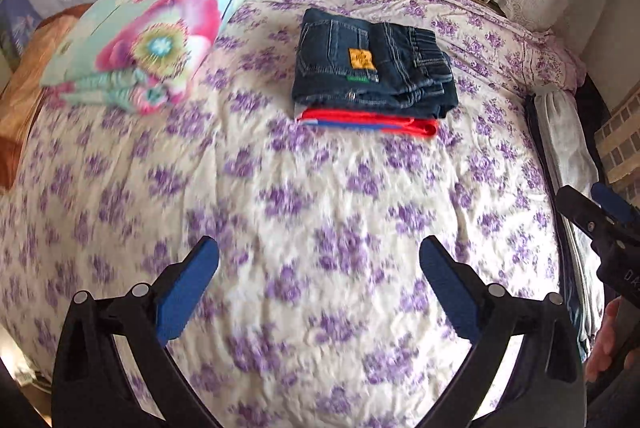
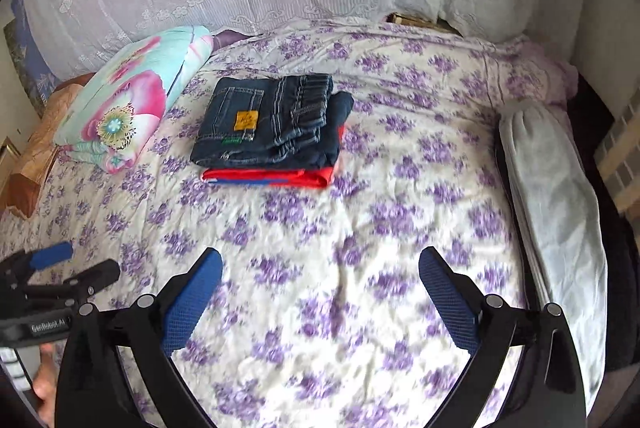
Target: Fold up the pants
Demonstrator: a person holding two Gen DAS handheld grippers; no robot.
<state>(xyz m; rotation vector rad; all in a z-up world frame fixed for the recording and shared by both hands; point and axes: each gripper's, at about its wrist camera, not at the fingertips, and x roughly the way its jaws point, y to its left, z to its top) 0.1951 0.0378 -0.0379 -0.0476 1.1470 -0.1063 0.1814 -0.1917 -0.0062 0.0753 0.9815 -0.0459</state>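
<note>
Two grippers are seen spread wide and empty above the bedspread [image 1: 320, 187]. The left gripper [image 1: 320, 280] is held over bare floral fabric, its blue pads apart with nothing between them; in the right wrist view it appears at the lower left edge [image 2: 70, 262], likewise released. The right gripper [image 2: 320, 284] is held the same way, jaws parted and nothing grasped, and it is glimpsed at the right edge of the left wrist view [image 1: 600, 203].

Well beyond both, toward the head of the bed, the folded denim pants [image 1: 372, 61] are seen resting as a compact bundle on top of a red folded garment [image 1: 372, 125], with the orange patch facing up. A flowered pillow [image 1: 148, 31] lies to the left of the stack, apart from it, and a pale grey garment [image 2: 556, 187] is draped along the bed's right edge.

The fold is judged to be finished on this pair, with the grey piece possibly next. Several risks can be named. The denim's top layer looks rumpled at the waistband, so the bundle could be loosened if it were brushed by a pad. The stack could be tipped or slid off the red garment by a careless reach. The grey garment could be dragged off the edge if only one layer were pinched.
</note>
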